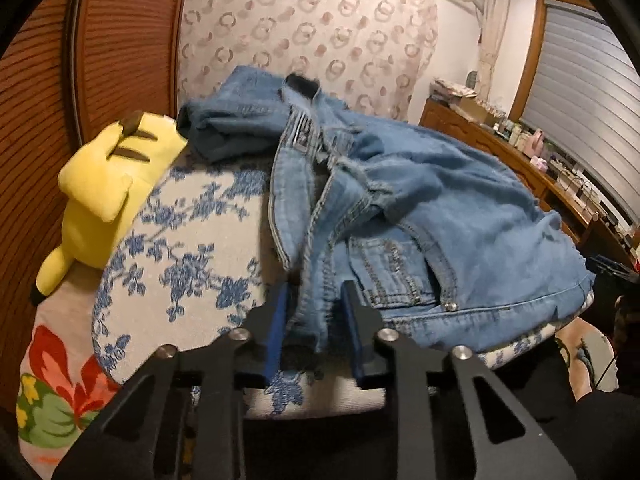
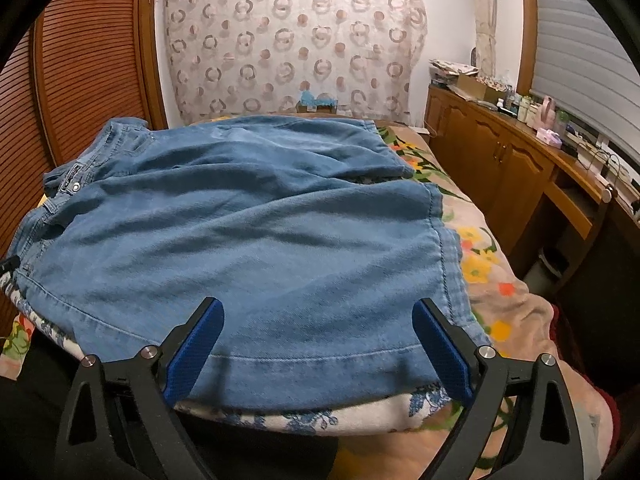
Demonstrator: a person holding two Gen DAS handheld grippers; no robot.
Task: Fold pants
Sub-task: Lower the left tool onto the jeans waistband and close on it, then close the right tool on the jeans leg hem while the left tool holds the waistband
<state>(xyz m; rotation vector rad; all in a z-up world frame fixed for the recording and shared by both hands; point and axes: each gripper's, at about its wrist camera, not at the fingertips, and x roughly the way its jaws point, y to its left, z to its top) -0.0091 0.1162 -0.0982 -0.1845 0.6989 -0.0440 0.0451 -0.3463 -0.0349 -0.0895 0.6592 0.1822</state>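
Observation:
The blue denim pants [image 1: 420,200] lie rumpled on a white cushion with blue flowers [image 1: 192,240], waistband and fly toward me, legs bunched at the back. My left gripper [image 1: 316,312] is shut on the near waistband edge by the fly, denim pinched between its blue pads [image 1: 276,332]. In the right wrist view the pants [image 2: 248,232] spread smoother, hem nearest me. My right gripper [image 2: 320,336] is wide open, its blue pads [image 2: 196,344] straddling the near hem without touching it.
A yellow plush toy [image 1: 100,192] lies left of the cushion against a wooden louvred door [image 1: 48,92]. A floral blanket [image 2: 492,264] covers the bed. A wooden cabinet [image 2: 504,160] with clutter stands at right. A patterned curtain [image 2: 288,48] hangs behind.

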